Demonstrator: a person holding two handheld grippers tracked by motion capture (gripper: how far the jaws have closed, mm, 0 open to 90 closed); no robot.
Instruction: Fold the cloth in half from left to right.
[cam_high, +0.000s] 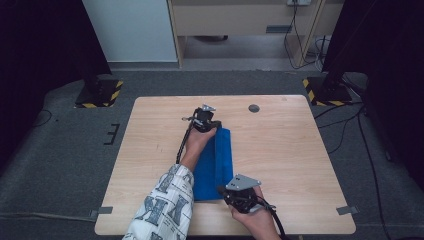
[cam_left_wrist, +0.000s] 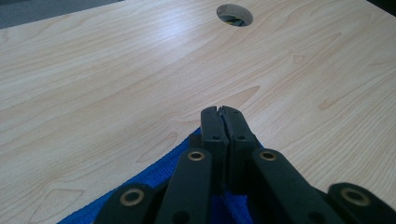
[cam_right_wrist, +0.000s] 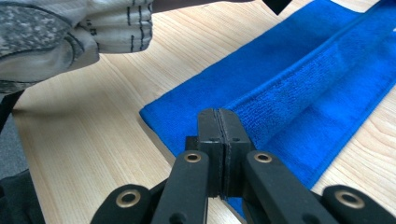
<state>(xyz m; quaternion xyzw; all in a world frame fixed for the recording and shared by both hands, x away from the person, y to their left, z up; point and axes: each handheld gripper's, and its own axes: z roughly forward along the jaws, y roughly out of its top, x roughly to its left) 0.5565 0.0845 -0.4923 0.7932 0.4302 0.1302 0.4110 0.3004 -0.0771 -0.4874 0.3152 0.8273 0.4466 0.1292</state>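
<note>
While both grippers clamp it, we log: blue towel (cam_high: 216, 165) mid-table, folded lengthwise once; left gripper (cam_left_wrist: 222, 114) shut on far end, right gripper (cam_right_wrist: 219, 116) near end; further folds prob. left.

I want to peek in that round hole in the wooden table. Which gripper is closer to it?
Left. The left gripper sits just beside the round hole at the blue towel's far end; the right gripper is at the near end.

A lab: black curtains (cam_high: 40, 45), hazard-striped stand bases (cam_high: 99, 94), floor cables (cam_high: 345, 127), lone wooden table (cam_high: 280, 150).
</note>
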